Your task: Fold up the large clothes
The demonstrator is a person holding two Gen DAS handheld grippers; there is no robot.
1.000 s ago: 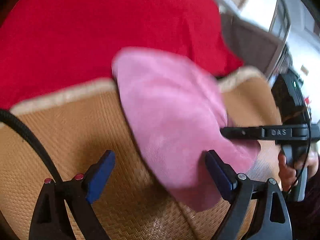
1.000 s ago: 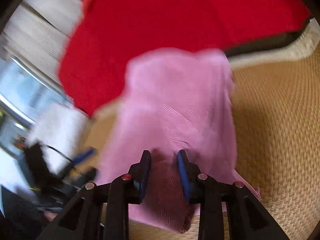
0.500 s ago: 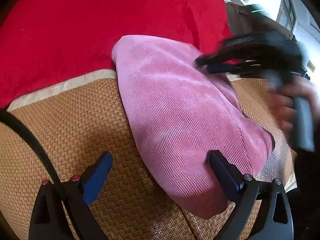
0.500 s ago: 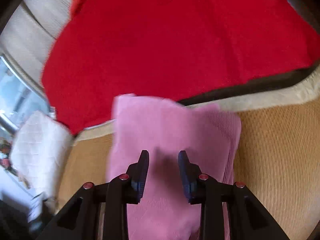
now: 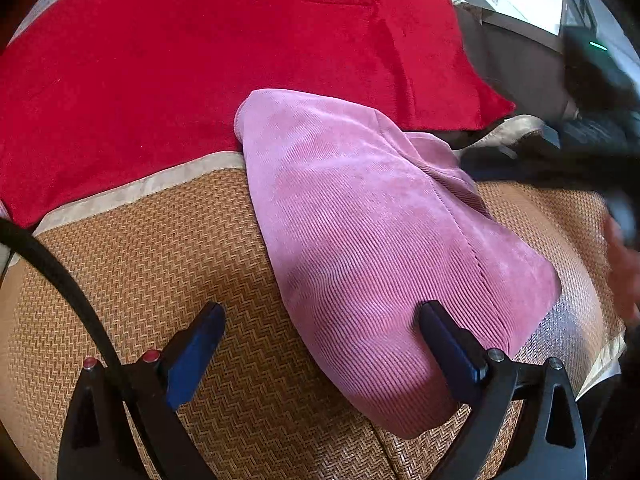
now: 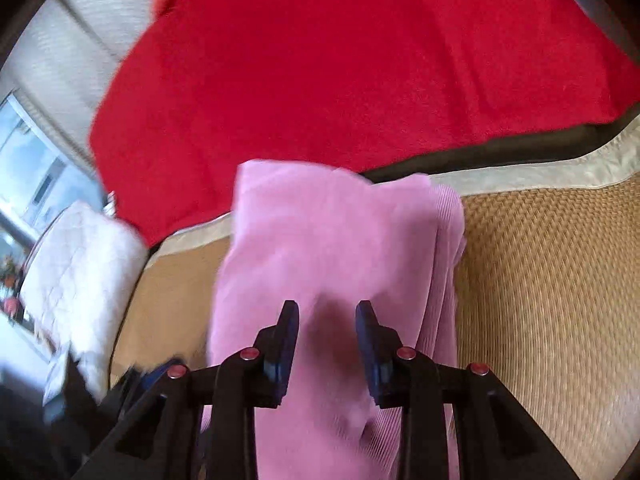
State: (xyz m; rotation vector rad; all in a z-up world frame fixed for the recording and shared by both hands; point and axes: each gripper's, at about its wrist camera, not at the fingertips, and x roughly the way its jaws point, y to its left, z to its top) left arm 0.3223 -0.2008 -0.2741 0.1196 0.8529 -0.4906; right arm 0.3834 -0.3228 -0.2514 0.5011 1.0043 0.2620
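Note:
A pink corduroy garment (image 5: 372, 240) lies folded on the woven mat (image 5: 152, 272), with its far end resting on the red blanket (image 5: 200, 60). My left gripper (image 5: 320, 344) hangs low over the garment's near edge, wide open and empty; its right finger (image 5: 448, 348) is over the cloth. In the right wrist view the garment (image 6: 332, 240) lies below my right gripper (image 6: 327, 332). Its jaws stand a narrow gap apart with nothing pinched between them. The left wrist view shows that gripper (image 5: 592, 152) as a dark blur off the garment's right side, held by a hand (image 5: 624, 268).
The mat (image 6: 540, 280) has a beige border (image 5: 132, 192), with the red blanket (image 6: 340, 72) beyond it. A black cable (image 5: 60, 280) curves past my left gripper. A white quilted cushion (image 6: 80, 272) and a bright window sit at the left of the right wrist view.
The pink garment, lifted and blurred a second ago, now lies flat. The right gripper swung from its near end over its far end, then drew away to the right. The left gripper barely moved.

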